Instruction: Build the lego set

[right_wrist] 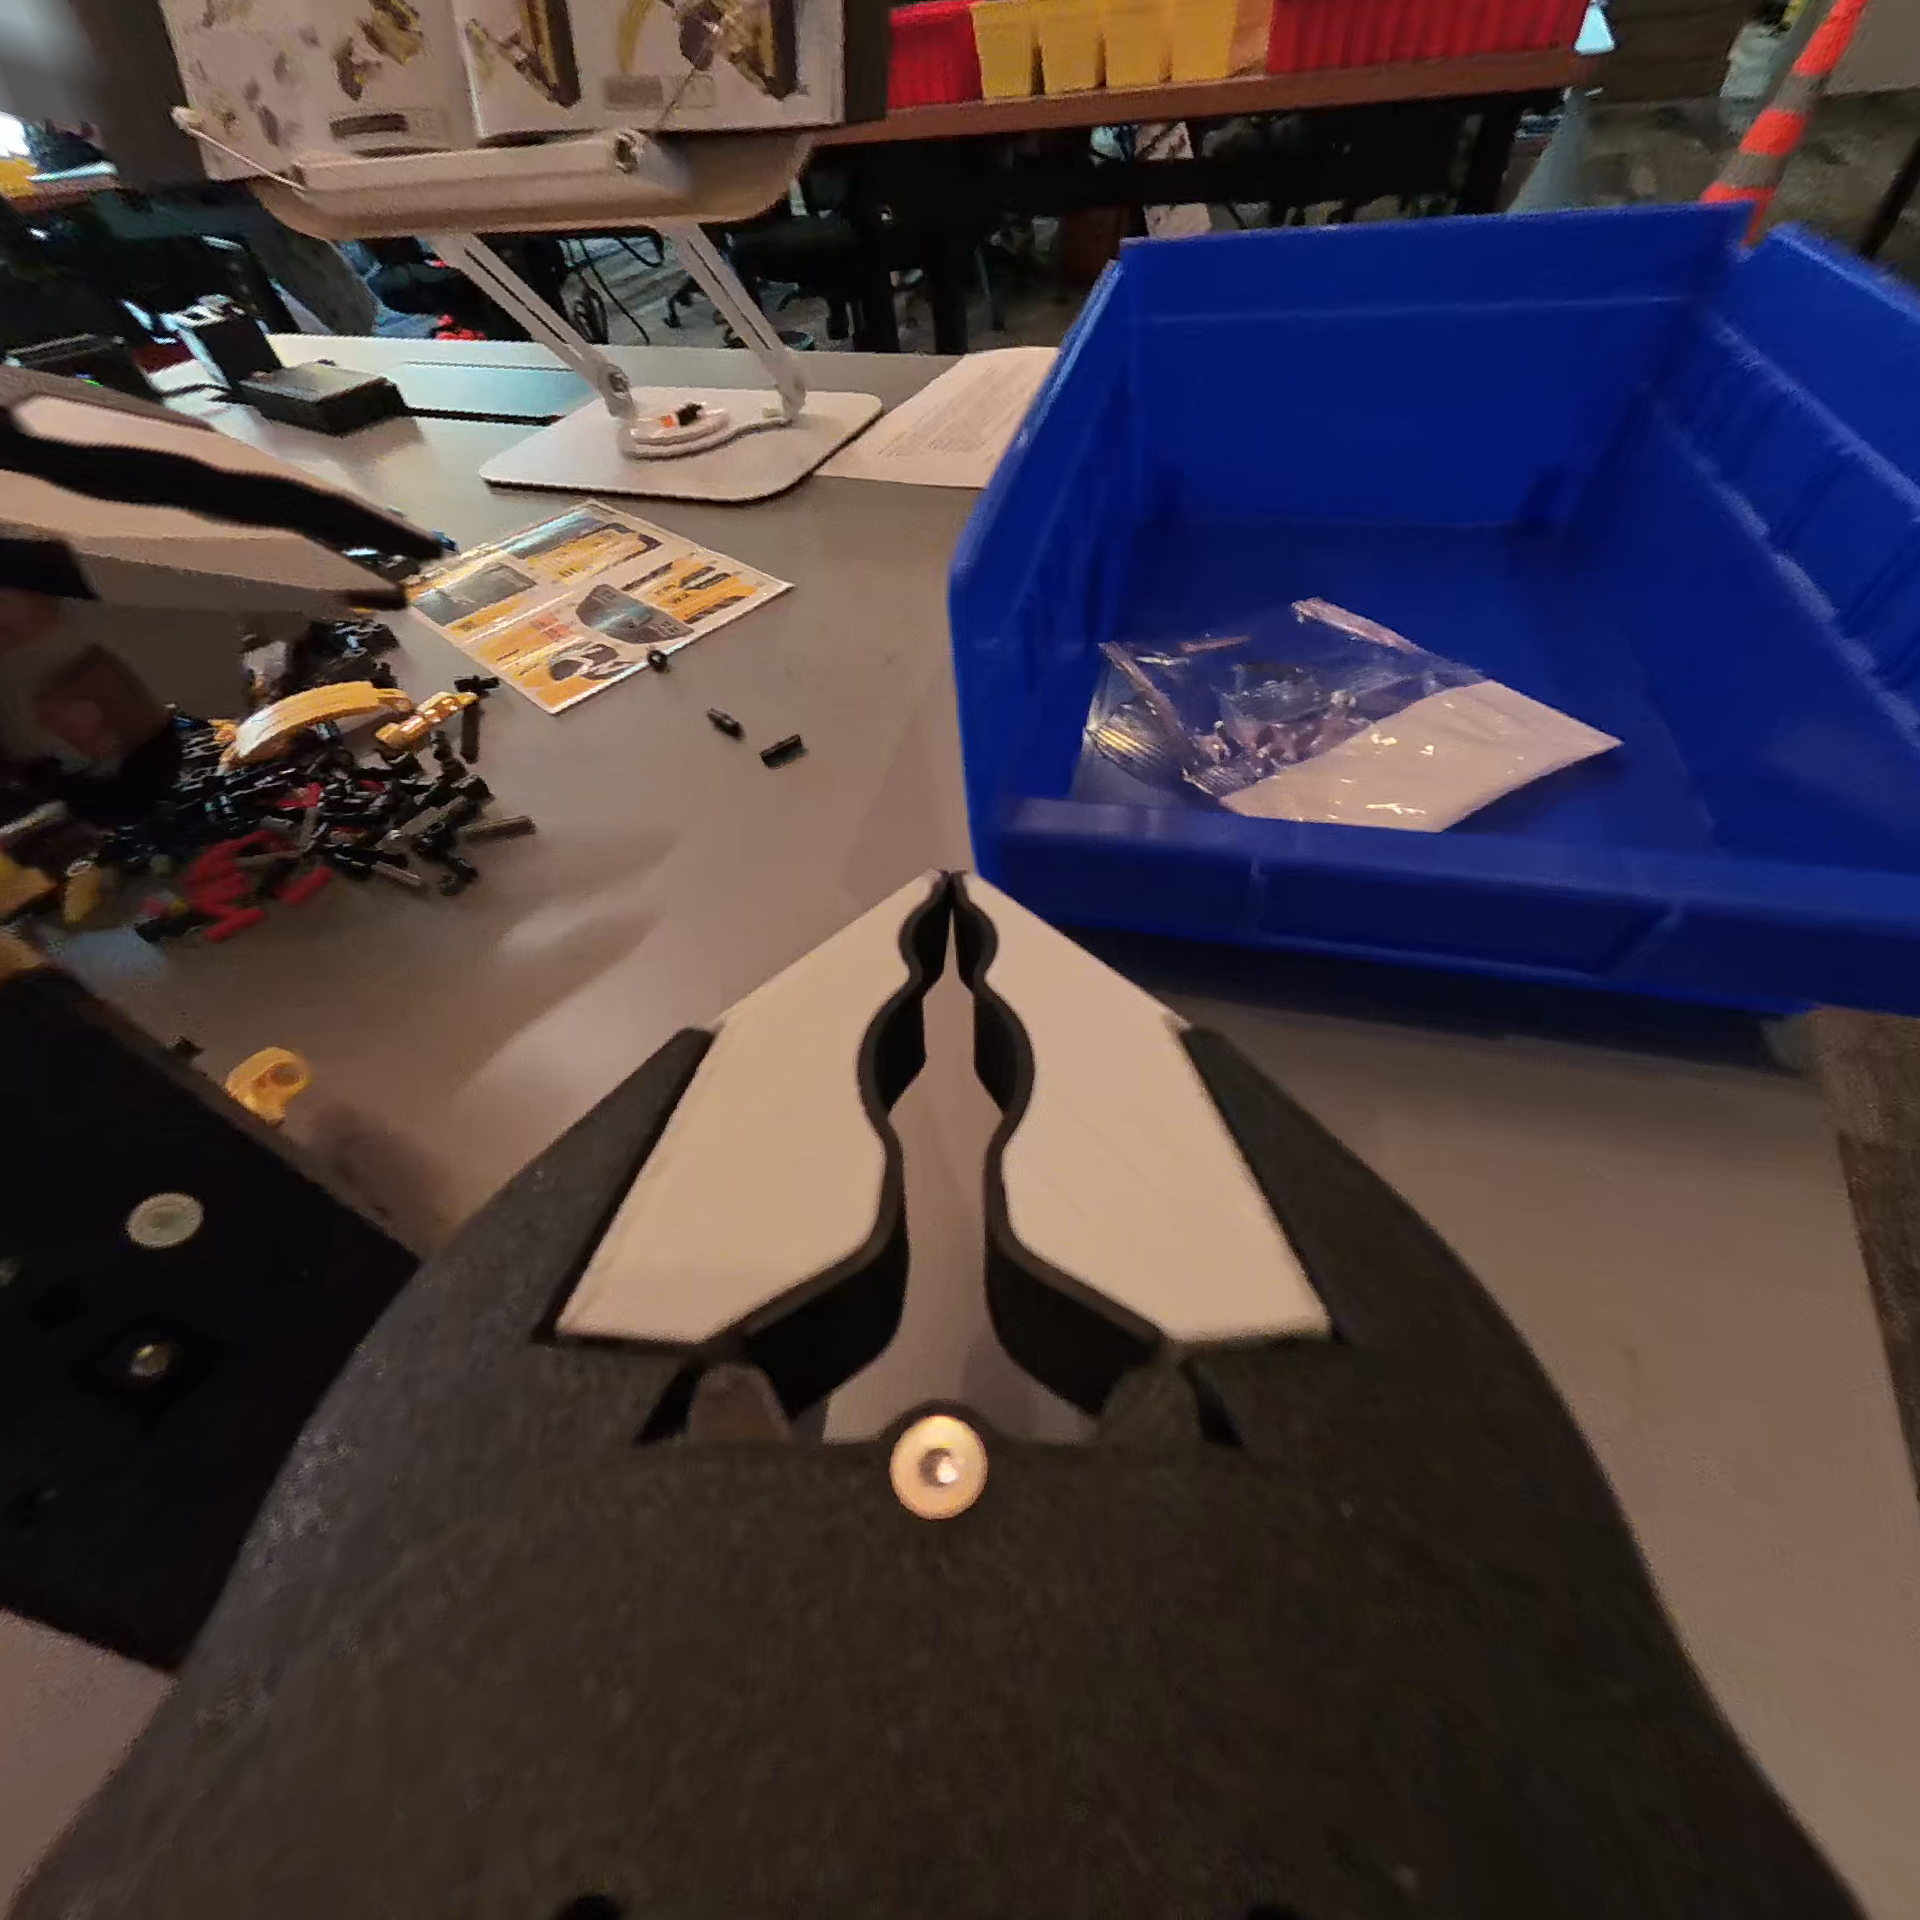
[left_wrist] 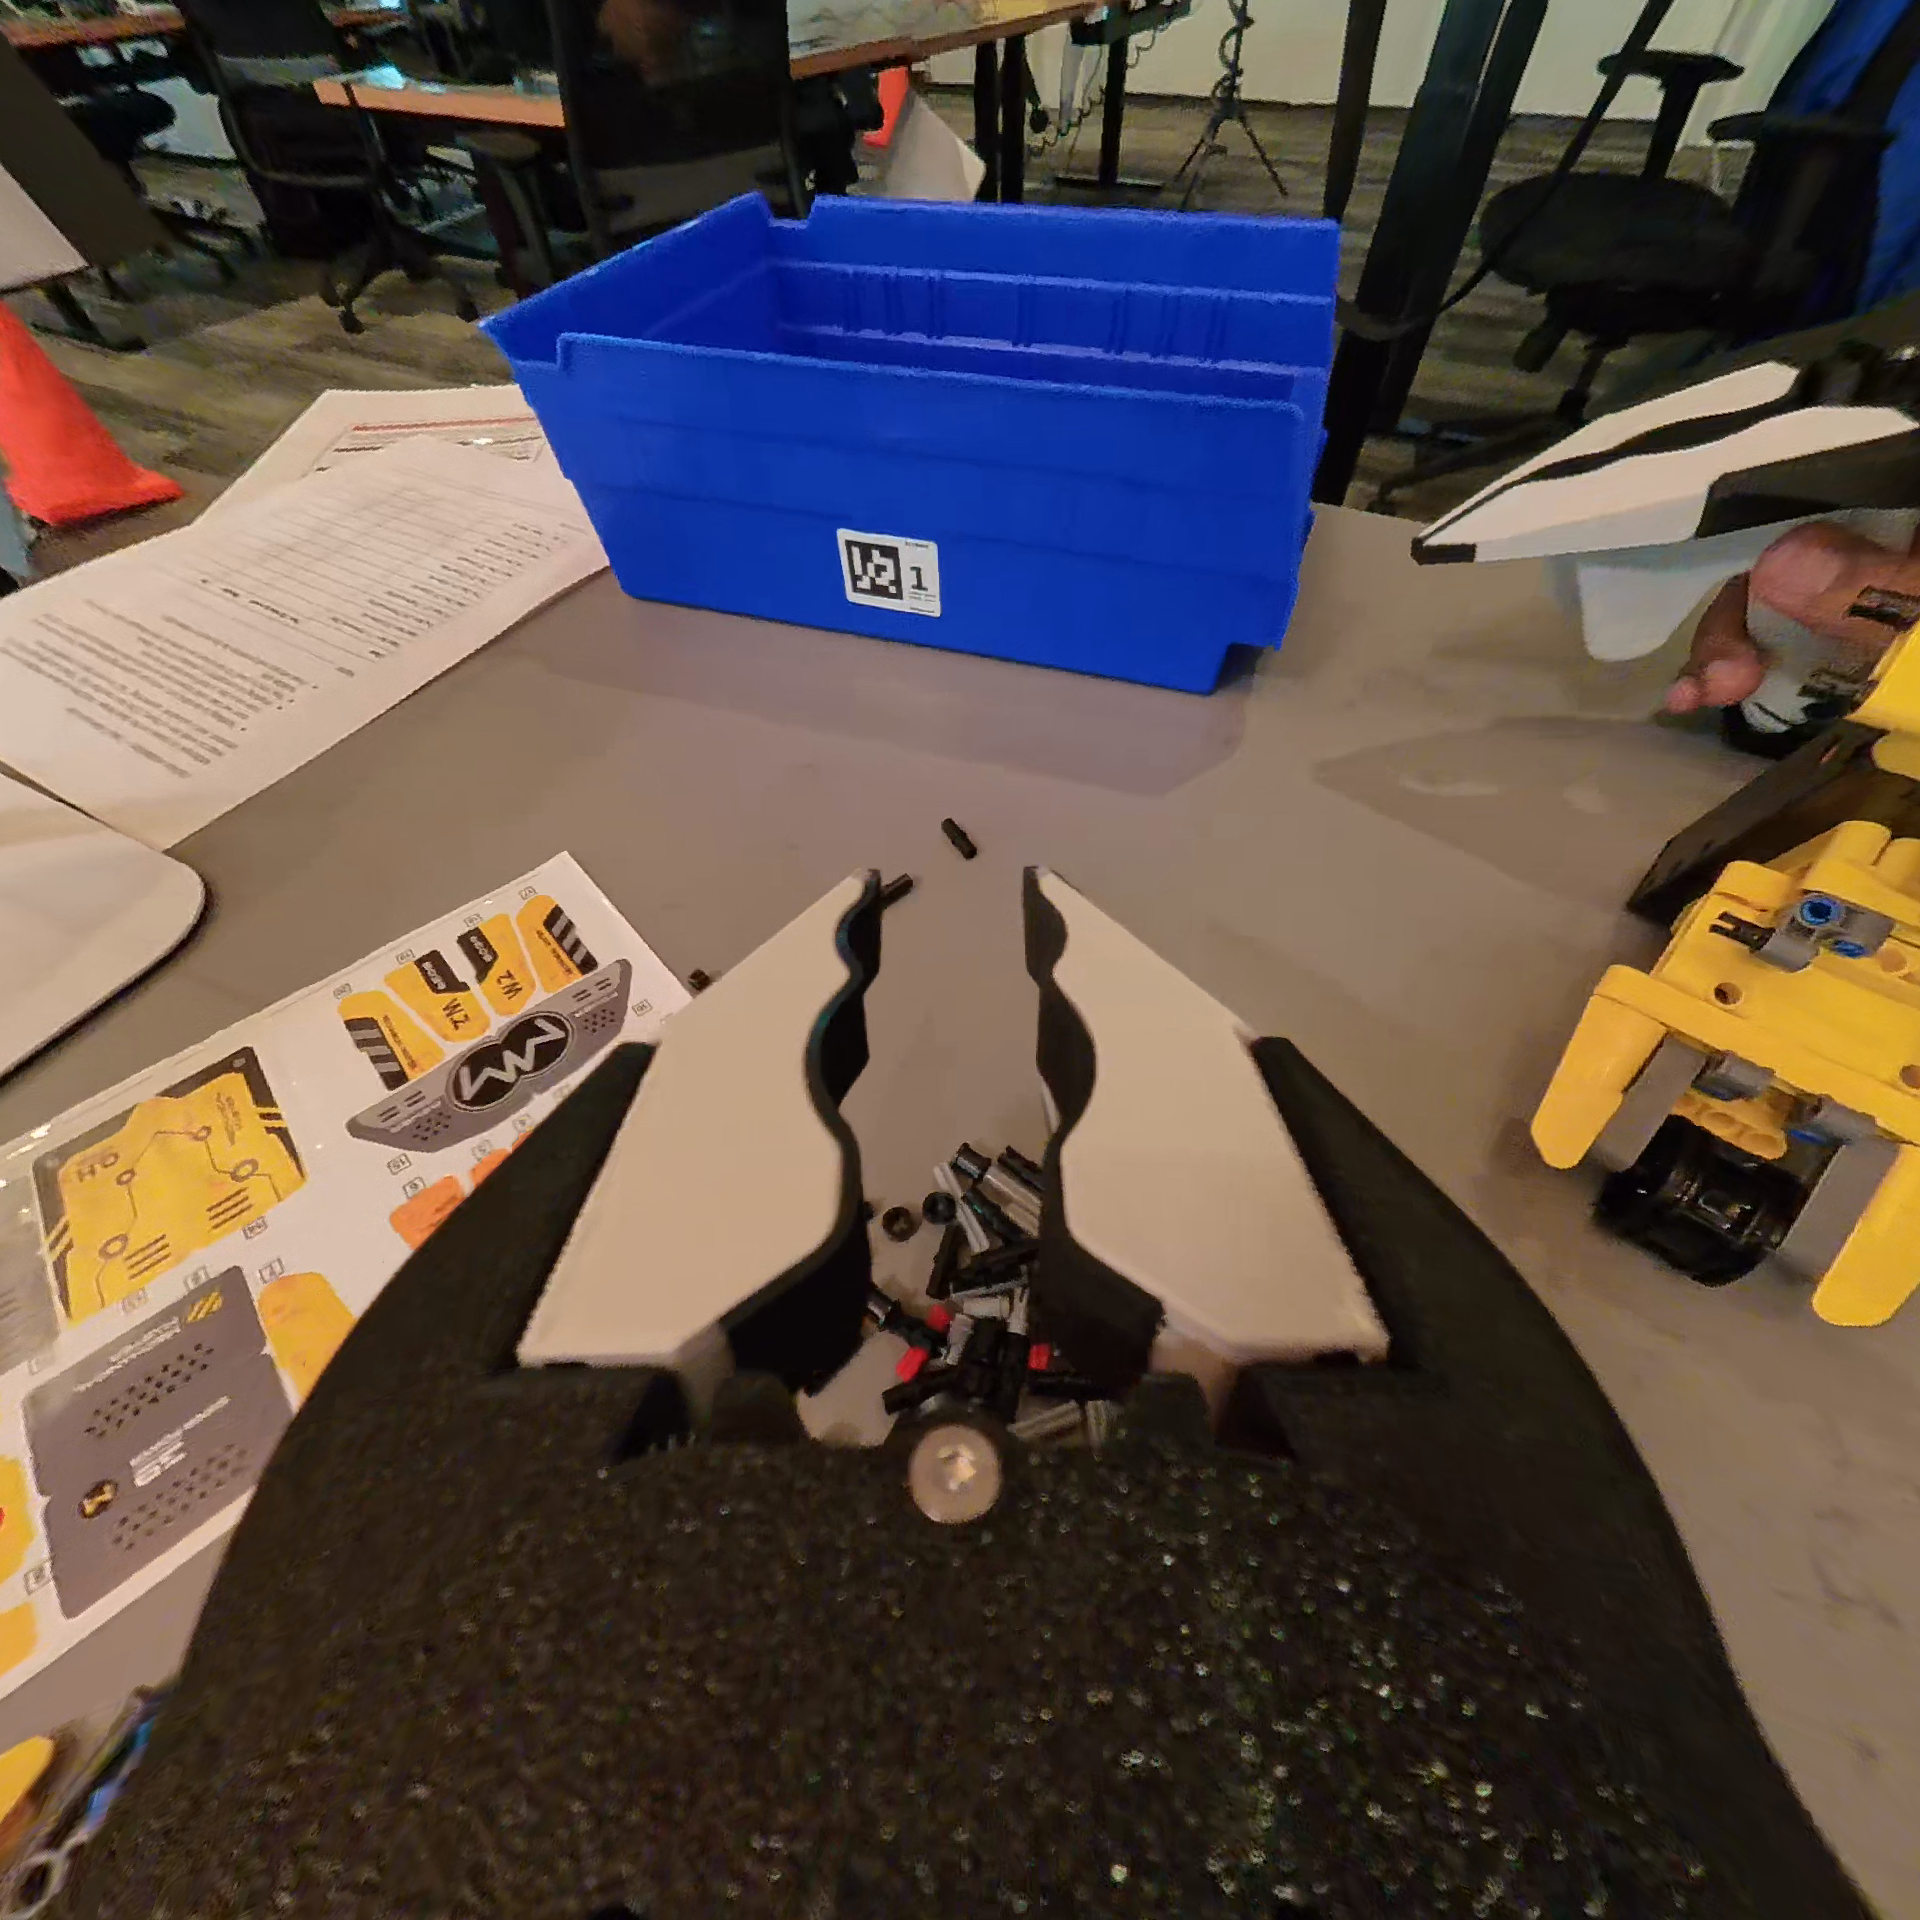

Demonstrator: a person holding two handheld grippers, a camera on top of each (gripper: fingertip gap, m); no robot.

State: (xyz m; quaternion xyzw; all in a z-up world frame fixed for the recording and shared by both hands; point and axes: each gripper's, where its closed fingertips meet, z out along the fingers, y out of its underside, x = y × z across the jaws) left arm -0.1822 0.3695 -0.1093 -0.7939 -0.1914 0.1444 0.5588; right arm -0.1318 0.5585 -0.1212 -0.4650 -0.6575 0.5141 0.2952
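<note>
My left gripper (left_wrist: 951, 881) is open and empty, low over the grey table (left_wrist: 1403, 790). A pile of small black, grey and red pins (left_wrist: 982, 1278) lies between its fingers near their base. One loose black pin (left_wrist: 958, 837) lies just past the tips, and another (left_wrist: 896, 886) lies at the left fingertip. My right gripper (right_wrist: 951, 883) is shut with nothing in it, above the table in front of the blue bin (right_wrist: 1351, 914). A clear plastic bag (right_wrist: 1330, 717) lies in that bin. The right gripper also shows in the left wrist view (left_wrist: 1439, 545), held by a hand (left_wrist: 1787, 613).
A yellow brick model (left_wrist: 1745, 1039) stands at the right. A sticker sheet (left_wrist: 312, 1143) and printed papers (left_wrist: 260, 582) lie at the left. The blue bin (left_wrist: 935, 436) stands ahead. A monitor stand base (right_wrist: 686, 447) and a pin pile (right_wrist: 312, 821) are left of the bin. The left gripper's tips are roughly 20 cm from the right gripper's. From either gripper's tips it is about 15 cm to the yellow brick model (left_wrist: 1745, 1039).
</note>
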